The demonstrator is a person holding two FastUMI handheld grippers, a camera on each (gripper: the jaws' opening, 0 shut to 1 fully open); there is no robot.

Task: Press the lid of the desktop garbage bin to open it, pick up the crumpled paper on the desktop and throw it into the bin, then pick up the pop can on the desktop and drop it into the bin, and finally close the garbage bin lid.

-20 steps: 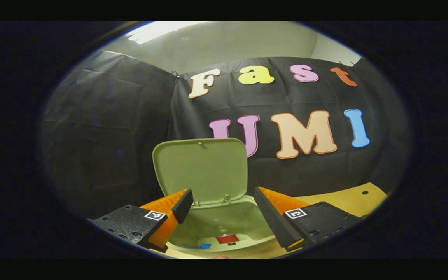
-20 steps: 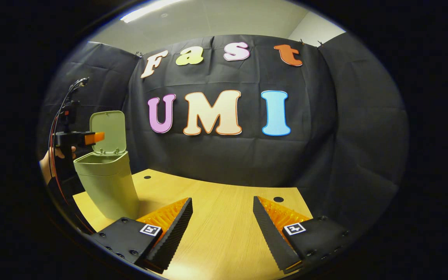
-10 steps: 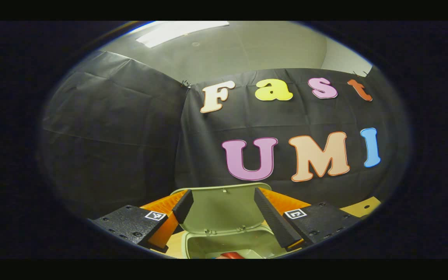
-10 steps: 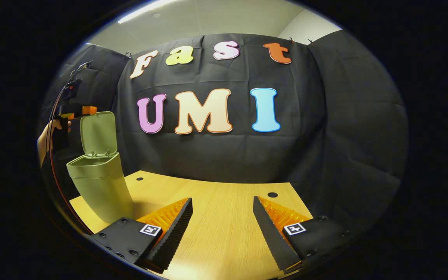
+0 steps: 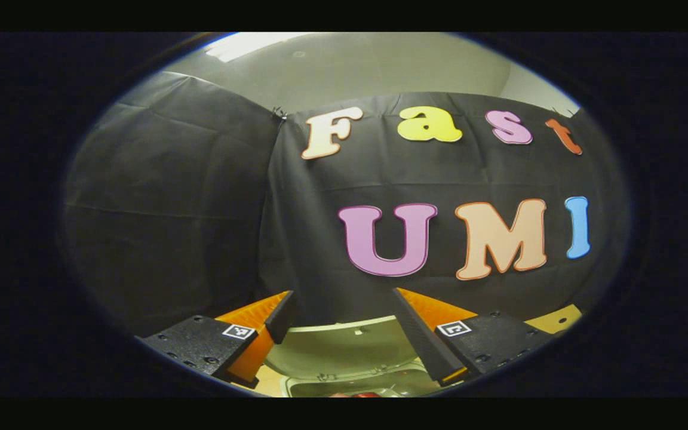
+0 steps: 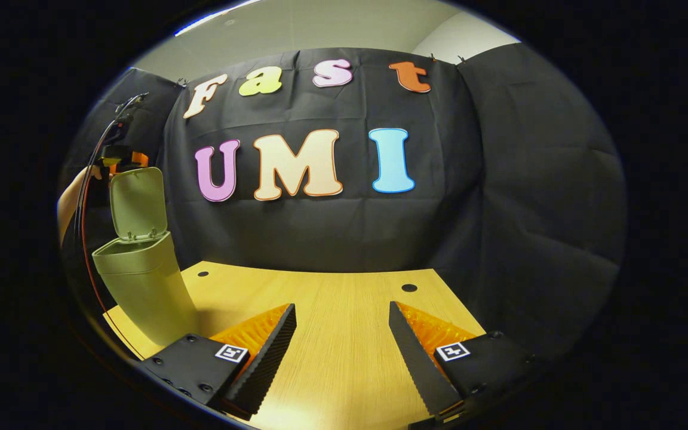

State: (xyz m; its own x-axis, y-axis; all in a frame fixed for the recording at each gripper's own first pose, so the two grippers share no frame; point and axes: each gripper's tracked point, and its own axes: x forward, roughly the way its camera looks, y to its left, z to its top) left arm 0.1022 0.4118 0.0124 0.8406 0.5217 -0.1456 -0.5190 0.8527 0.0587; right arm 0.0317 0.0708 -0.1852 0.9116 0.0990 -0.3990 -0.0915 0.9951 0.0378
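Green bin (image 6: 141, 286), lid (image 6: 138, 202) upright; left gripper (image 5: 344, 334) and right gripper (image 6: 341, 352) fingers apart, empty.

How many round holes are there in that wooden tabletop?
2 in the right gripper view: one hole near the bin on the left, one hole toward the right, both along the far edge. Others may lie hidden.

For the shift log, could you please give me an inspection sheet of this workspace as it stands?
Surface: wooden table, two round holes near its back edge.
Job's things: green bin at the table's left end, lid raised; something red inside.
Clutter: nothing seen.
Grippers: left gripper open, above the lid's top edge; right gripper open, empty, over the table.
Cables: wires by the left gripper.
Surroundings: black cloth wall.
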